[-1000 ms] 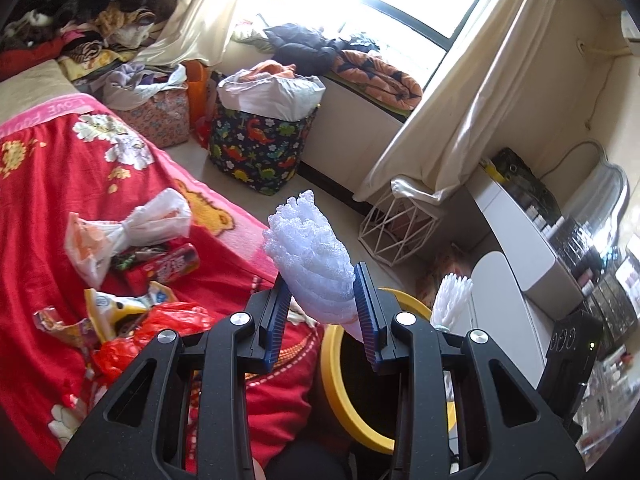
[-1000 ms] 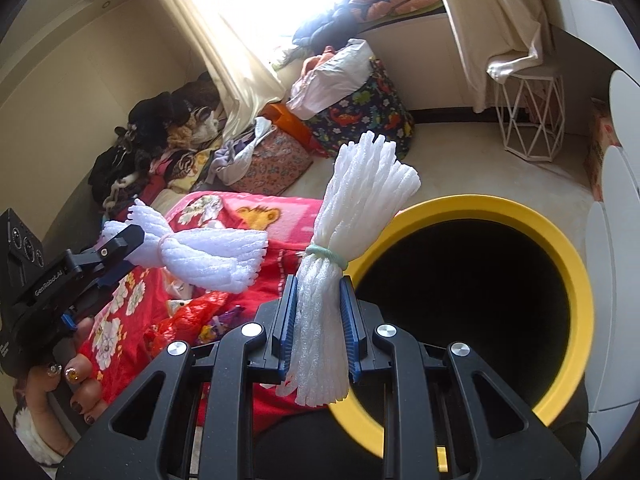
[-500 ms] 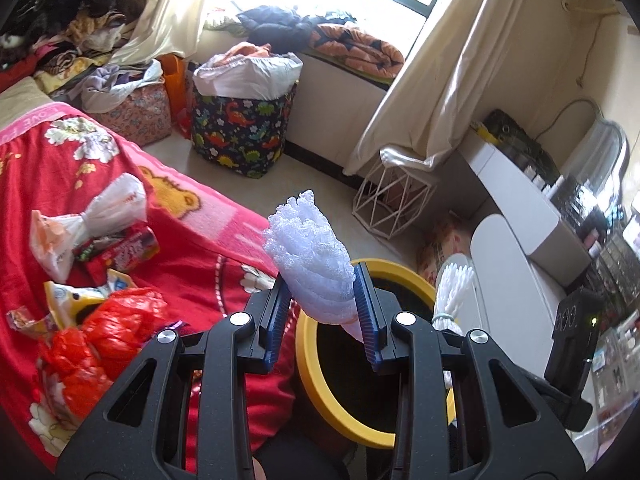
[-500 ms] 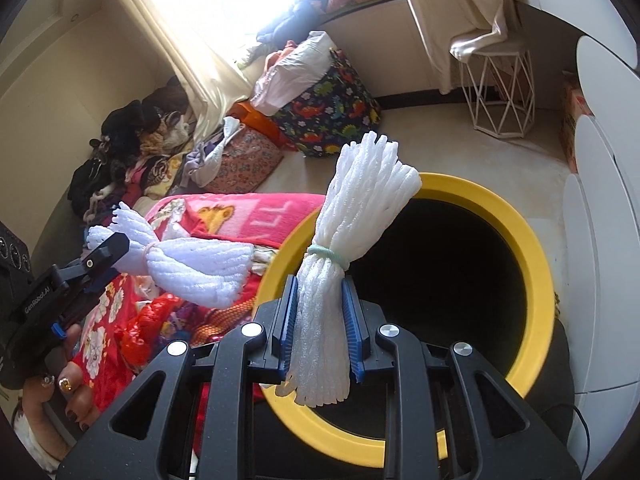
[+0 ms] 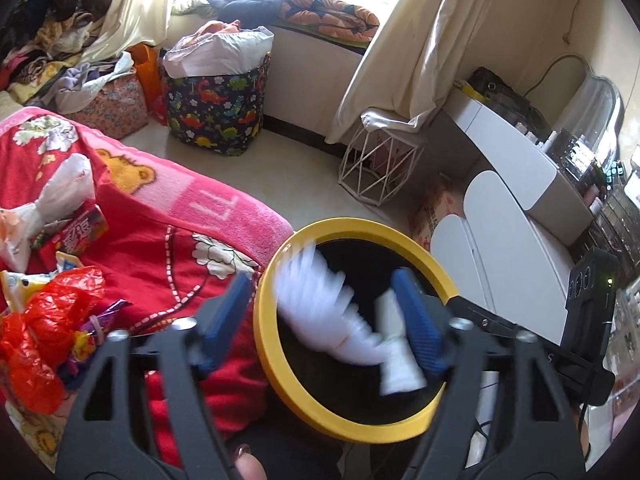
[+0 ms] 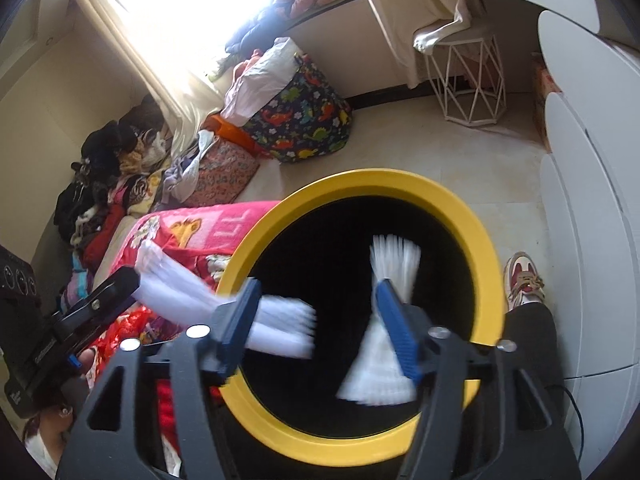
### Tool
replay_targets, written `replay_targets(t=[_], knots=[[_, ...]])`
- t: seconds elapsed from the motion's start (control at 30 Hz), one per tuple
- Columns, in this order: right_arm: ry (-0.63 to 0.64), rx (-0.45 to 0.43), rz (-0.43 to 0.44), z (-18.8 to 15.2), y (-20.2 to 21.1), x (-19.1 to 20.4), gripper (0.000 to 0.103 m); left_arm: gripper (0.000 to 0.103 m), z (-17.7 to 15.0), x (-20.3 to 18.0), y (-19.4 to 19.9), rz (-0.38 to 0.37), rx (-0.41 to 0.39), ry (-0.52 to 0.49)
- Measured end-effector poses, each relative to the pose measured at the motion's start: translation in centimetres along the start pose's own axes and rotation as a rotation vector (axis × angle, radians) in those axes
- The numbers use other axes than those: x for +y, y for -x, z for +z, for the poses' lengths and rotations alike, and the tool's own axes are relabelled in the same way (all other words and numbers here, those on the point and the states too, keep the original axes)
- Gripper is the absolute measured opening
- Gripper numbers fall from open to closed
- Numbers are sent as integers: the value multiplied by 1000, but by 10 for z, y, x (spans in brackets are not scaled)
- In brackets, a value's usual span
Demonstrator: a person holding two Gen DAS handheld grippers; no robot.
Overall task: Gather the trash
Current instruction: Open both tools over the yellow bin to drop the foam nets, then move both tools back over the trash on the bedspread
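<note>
A black bin with a yellow rim (image 5: 276, 364) (image 6: 464, 220) stands by the red bed. My left gripper (image 5: 324, 320) is open over the bin mouth; a white foam net bundle (image 5: 320, 308) is blurred between its jaws, falling into the bin. My right gripper (image 6: 316, 320) is open too; its white foam net bundle (image 6: 384, 320) drops, blurred, into the bin. The left bundle shows in the right wrist view (image 6: 224, 304). More trash lies on the bed: a red plastic bag (image 5: 44, 320), snack wrappers (image 5: 84, 232) and a white knotted bag (image 5: 60, 196).
A red flowered blanket (image 5: 160, 248) covers the bed at left. A dinosaur-print laundry basket (image 5: 216, 108), a white wire stool (image 5: 380, 168) and white cabinets (image 5: 516, 248) stand around the bin. A shoe (image 6: 524, 276) is beside the bin.
Both grippers moved over the bin and opened; both foam bundles left the jaws and are falling in.
</note>
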State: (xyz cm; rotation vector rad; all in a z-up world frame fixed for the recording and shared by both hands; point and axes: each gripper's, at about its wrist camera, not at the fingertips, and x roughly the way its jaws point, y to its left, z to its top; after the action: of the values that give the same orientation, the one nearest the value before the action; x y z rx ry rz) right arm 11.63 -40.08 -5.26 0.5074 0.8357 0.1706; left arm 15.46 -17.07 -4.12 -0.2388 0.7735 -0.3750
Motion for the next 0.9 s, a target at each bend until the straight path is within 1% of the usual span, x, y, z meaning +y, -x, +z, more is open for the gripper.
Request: replay_targets(t=[0.03, 0.07, 0.1, 0.23, 0.4, 0.53, 0.7, 0.9], knots=[[5, -12, -4, 0, 3, 0, 63, 79, -1, -1, 2, 0, -7, -1], [10, -23, -5, 0, 5, 2, 63, 87, -1, 0, 5, 3, -18, -2], [16, -32, -9, 1, 6, 1, 65, 90, -1, 0, 7, 1, -30, 0], [56, -87, -3, 2, 15, 12, 71, 92, -2, 2, 19, 17, -76, 8], [104, -127, 24, 3, 20, 26, 78, 92, -2, 13, 37, 34, -134, 33], [149, -146, 41, 0, 23, 41, 79, 92, 1, 22, 49, 48, -169, 51], [196, -162, 66, -3, 22, 65, 82, 92, 4, 34, 63, 48, -205, 82], [247, -173, 92, -9, 21, 86, 84, 92, 4, 49, 79, 49, -243, 104]])
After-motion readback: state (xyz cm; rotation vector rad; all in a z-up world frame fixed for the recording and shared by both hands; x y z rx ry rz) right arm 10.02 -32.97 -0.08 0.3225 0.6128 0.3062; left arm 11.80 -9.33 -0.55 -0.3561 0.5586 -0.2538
